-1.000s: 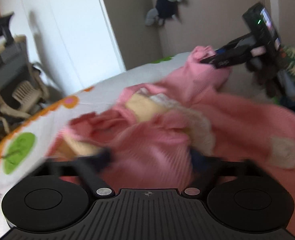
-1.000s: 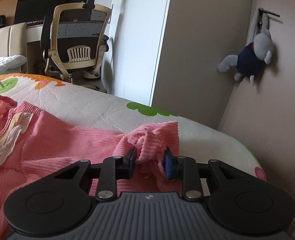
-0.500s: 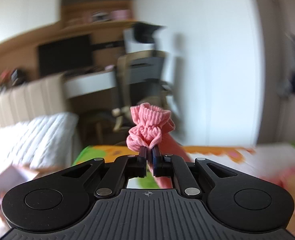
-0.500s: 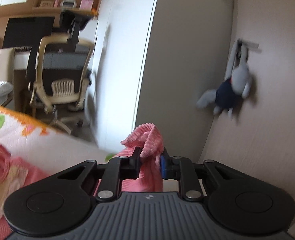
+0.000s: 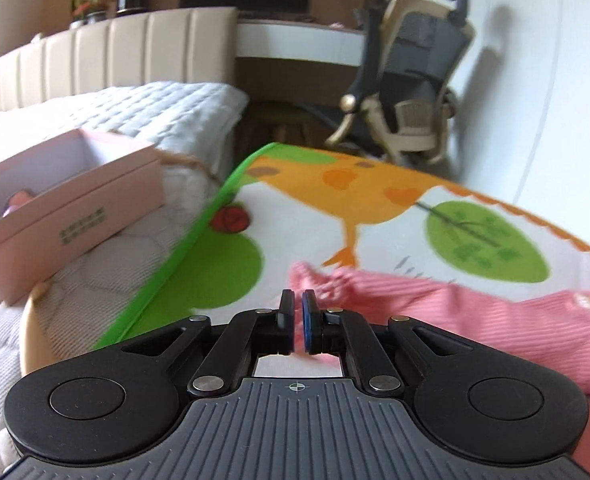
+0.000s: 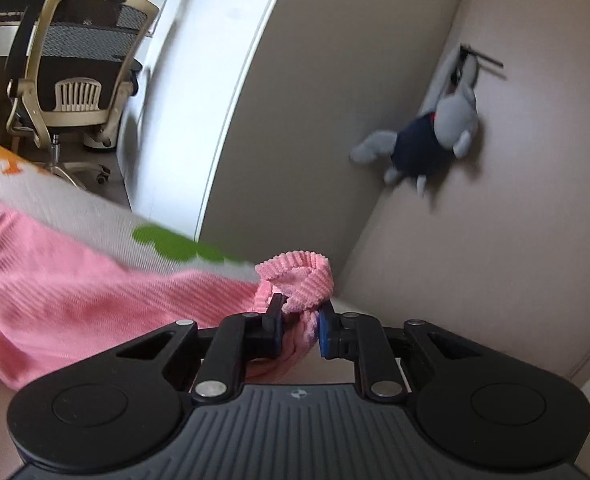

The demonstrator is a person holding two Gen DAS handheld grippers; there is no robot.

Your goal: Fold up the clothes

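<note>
- Early days on this fold: the pink ribbed garment [image 5: 475, 320] lies spread across the printed mat [image 5: 375, 208] on the bed, one end near the left tool [image 5: 298, 322], the other reaching to the right tool [image 6: 299, 326].
- Left tool: its jaws stand nearly together with only a thin slit between them, and nothing is pinched there. A pink cuff [image 5: 315, 276] lies on the mat just past its tips.
- Right tool: its jaws are closed on a bunched ribbed cuff [image 6: 299, 276], which loops up above the tips while the rest of the cloth trails off to the left.
- No crease, no folded edge, no stacked layer shows in either view, so I'd judge the garment is only being laid out flat for now.
- Left to do, by my reading: let go of this end, smooth the cloth, bring the sleeves in, then fold the body over.
- An open pink box [image 5: 71, 200] sits on the white quilt [image 5: 167, 108] beside the mat; something small lies inside, too blurred to name.
</note>
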